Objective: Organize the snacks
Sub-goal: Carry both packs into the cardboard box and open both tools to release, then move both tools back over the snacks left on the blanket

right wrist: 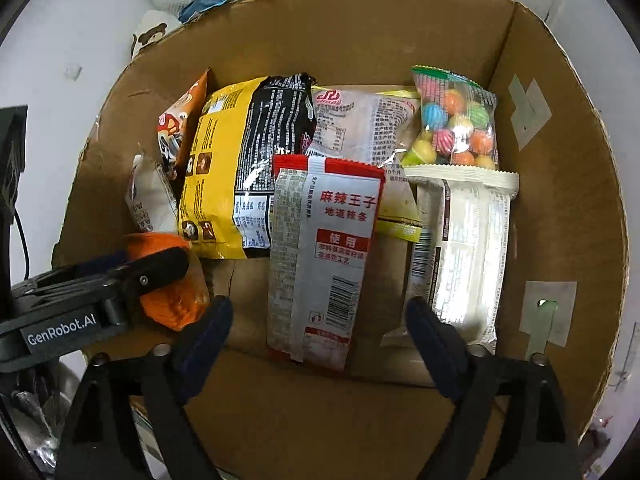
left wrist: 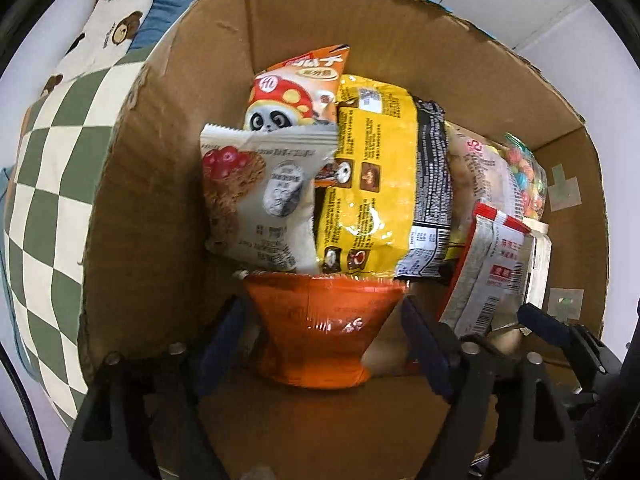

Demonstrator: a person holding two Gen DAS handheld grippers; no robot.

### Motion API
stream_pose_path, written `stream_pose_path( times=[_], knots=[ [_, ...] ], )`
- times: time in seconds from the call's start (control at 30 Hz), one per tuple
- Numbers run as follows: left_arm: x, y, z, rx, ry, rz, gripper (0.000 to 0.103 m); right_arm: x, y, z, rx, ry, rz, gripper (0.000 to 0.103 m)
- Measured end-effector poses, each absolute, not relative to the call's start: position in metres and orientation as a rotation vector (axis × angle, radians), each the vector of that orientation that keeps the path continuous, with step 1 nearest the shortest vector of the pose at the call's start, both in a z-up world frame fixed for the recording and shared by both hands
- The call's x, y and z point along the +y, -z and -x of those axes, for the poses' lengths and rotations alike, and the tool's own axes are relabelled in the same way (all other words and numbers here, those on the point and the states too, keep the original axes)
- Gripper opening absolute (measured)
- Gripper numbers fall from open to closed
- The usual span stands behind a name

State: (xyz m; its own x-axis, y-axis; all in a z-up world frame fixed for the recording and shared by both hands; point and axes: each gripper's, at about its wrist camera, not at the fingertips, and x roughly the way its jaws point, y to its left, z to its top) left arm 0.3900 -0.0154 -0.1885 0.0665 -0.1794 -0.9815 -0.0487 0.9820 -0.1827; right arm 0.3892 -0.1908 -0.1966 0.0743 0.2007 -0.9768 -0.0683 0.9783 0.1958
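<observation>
Both tongs pointed steeply down into one cardboard box (right wrist: 560,240). The left tongs (left wrist: 324,332) stood open, with one orange packet (left wrist: 320,328) between the fingers, low in the frame centre; the pads were apart from it. The right tongs (right wrist: 320,320) were open too, and one red and silver packet (right wrist: 320,264) lay between them untouched. One yellow bag (right wrist: 224,176) and one candy-ball bag (right wrist: 456,120) lay higher in the frame.

A: Outside the box: checked green-and-white cushion (left wrist: 44,184), cream fabric with bear print (left wrist: 120,12) above it.

B: Blue cloth (left wrist: 168,0) beside the bears (also visible from the right wrist). White surface (right wrist: 60,40) underneath.
</observation>
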Motion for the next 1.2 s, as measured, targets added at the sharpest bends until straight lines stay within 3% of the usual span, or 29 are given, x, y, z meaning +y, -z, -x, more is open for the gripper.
stream_pose_path(
  times=[0.07,0.4,1.2],
  knots=[
    [-0.021,0.186,-0.39,1.496,0.101,0.177,0.09,-0.193,0.197,-0.39,1.482,-0.198,-0.104,0.095],
    [-0.029,0.153,-0.384,1.41,0.05,0.124,0.09,-0.215,0.182,-0.391,1.431,-0.154,-0.095,0.096],
    [-0.003,0.031,-0.282,1.003,0.051,0.026,0.09,-0.203,0.036,-0.283,1.063,-0.081,-0.051,0.096]
  ],
)
